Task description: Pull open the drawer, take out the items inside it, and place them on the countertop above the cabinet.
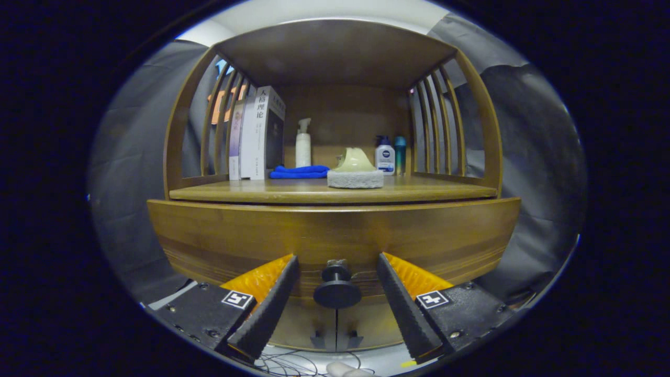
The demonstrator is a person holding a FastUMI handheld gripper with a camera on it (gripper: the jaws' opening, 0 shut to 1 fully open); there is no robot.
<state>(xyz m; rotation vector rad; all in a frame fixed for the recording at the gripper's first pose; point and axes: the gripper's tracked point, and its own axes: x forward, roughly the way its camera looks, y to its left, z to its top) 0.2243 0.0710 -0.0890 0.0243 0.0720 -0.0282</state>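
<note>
1. Cabinet (pixel 335 230) of brown wood stands straight ahead of the tool, with slatted sides and a roof over its open shelf.
2. Drawer (pixel 235 235), the wide curved front below the shelf, looks closed, its face flush under the bench edge; what lies inside is hidden.
3. Bench (pixel 429 191), the flat wooden top above the drawer, carries everything listed below.
4. Books (pixel 259 133) stand upright at the left side of the bench against the slats.
5. Tool (pixel 337 264) is spread wide, one finger on each side of the drawer knob and neither touching it.
6. Blue cloth (pixel 299 172) lies folded just right of the books.
7. Grey sponge (pixel 355 179) sits near the middle of the bench, with a pale green lump (pixel 354 159) resting on top of it.
8. White pump bottle (pixel 303 143) stands behind the cloth, by the back wall.
9. Small white bottle (pixel 385 156) and a teal tube (pixel 400 154) stand side by side at the back right.
10. Knob (pixel 336 289), dark and round, juts from the drawer front between the fingers.
</note>
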